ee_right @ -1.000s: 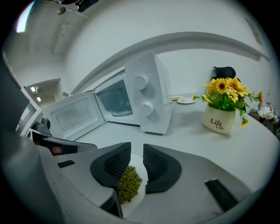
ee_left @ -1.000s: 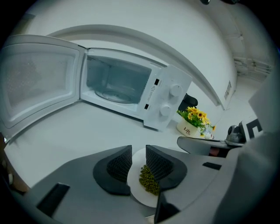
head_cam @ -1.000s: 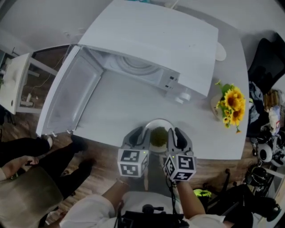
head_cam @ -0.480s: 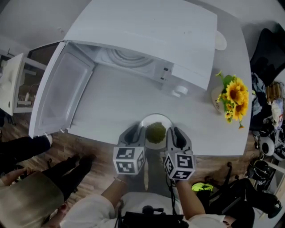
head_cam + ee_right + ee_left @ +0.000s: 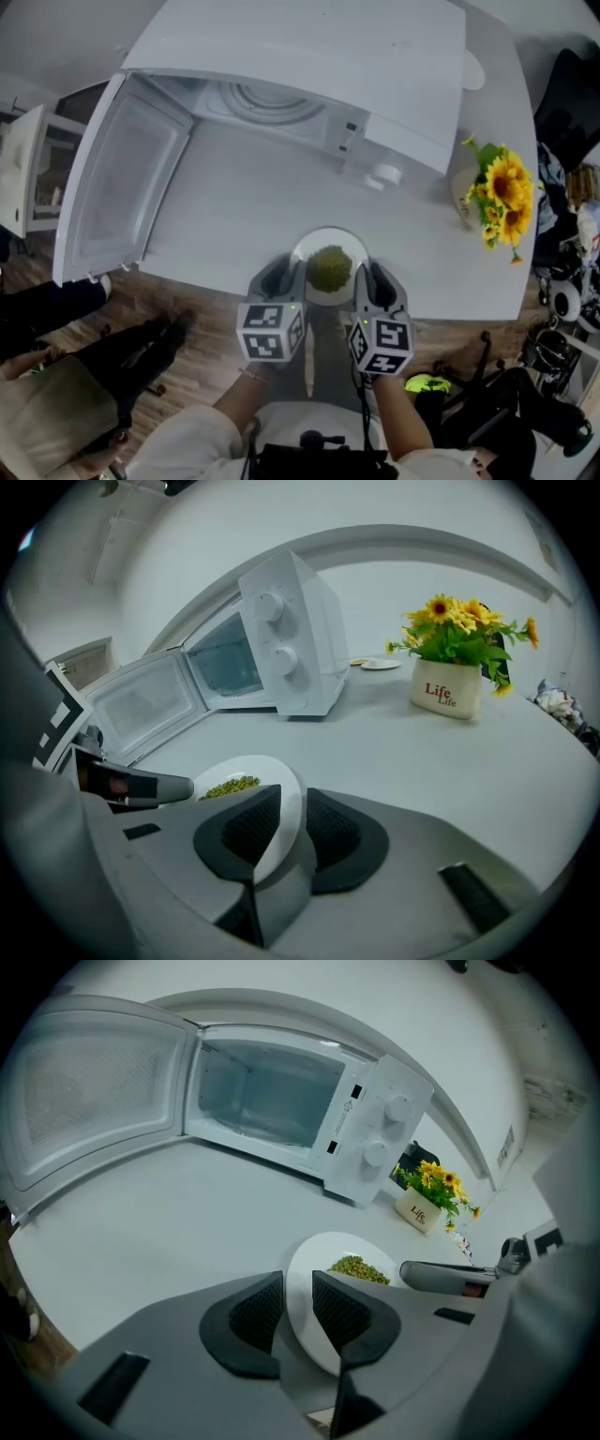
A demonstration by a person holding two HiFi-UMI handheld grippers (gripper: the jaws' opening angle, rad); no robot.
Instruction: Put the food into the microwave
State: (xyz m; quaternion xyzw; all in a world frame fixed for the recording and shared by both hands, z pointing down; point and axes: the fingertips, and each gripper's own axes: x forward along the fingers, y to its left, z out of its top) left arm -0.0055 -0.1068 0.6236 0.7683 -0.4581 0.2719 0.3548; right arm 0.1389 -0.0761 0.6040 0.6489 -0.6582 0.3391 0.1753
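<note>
A white plate (image 5: pixel 328 246) with a heap of green food (image 5: pixel 330 267) is near the table's front edge, in front of the white microwave (image 5: pixel 375 56). The microwave door (image 5: pixel 117 178) stands swung open to the left, and the cavity (image 5: pixel 262 1091) is bare. My left gripper (image 5: pixel 292 279) is shut on the plate's left rim (image 5: pixel 305 1283). My right gripper (image 5: pixel 364 281) is shut on the right rim (image 5: pixel 281 803). Whether the plate rests on the table or hangs just above it is unclear.
A pot of sunflowers (image 5: pixel 502 197) stands at the table's right, also seen as a flower pot (image 5: pixel 448 696). A small white dish (image 5: pixel 473 70) lies behind the microwave's right side. A seated person's legs (image 5: pixel 66 309) are on the floor at the left.
Both grippers and the plate between them have shifted slightly away from the table's front edge toward the microwave. The head view has tilted a little.
</note>
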